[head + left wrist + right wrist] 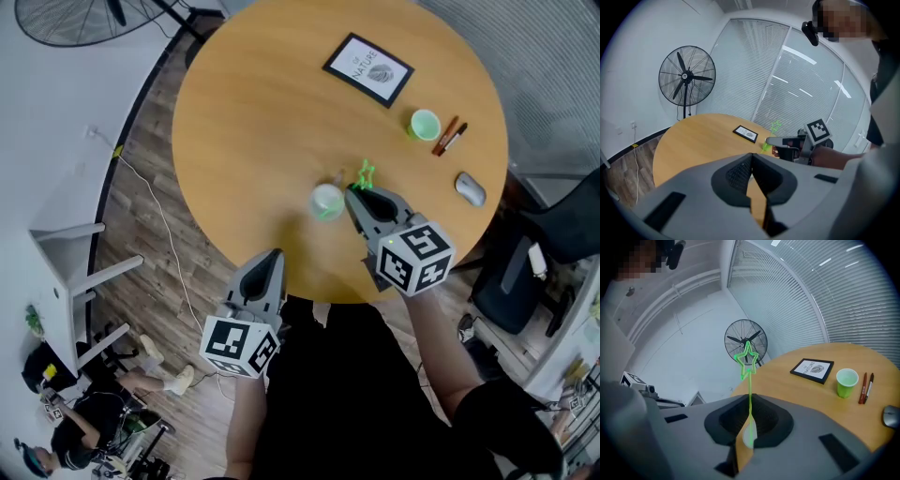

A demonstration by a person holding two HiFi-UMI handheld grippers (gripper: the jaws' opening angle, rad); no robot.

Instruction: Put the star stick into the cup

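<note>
A thin green star stick [364,174] stands upright between the jaws of my right gripper [352,194], which is shut on its stem. In the right gripper view the star [747,357] rises above the jaws of the right gripper [749,400]. A pale cup [327,202] stands on the round wooden table [244,141], just left of that gripper's tip; its rim [748,434] shows below the jaws. My left gripper [274,255] hangs at the table's near edge, shut and holding nothing. From the left gripper [752,157] I see the star [776,125] ahead.
A framed print [368,69] lies at the far side. A second green cup [425,124], two pens [450,136] and a grey mouse [470,188] sit at the right. A fan [687,78] and a white bench [70,272] stand off to the left.
</note>
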